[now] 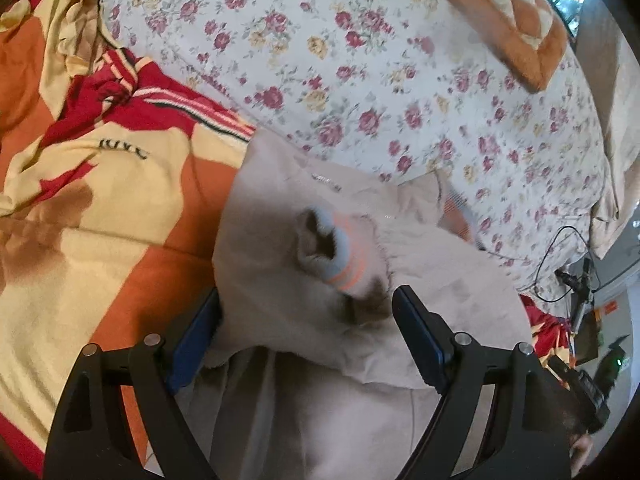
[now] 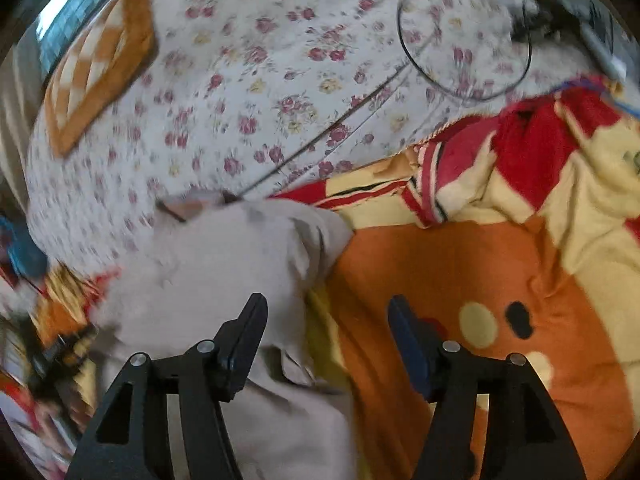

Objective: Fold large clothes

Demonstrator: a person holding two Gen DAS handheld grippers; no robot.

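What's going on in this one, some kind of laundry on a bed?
A person with a claw in each hand is working on a beige garment lying across an orange, red and cream blanket on a bed with a floral sheet. The left claw is open, its jaws straddling the garment near a grey and orange striped cuff. The right claw is open at the garment's edge, gripping nothing. No neat fold shows yet.

My right gripper (image 2: 326,320) hangs with jaws apart, nothing between them. Its left finger is over the beige garment (image 2: 224,264); its right is over the orange blanket (image 2: 440,272). Ahead lies the floral sheet (image 2: 260,80).
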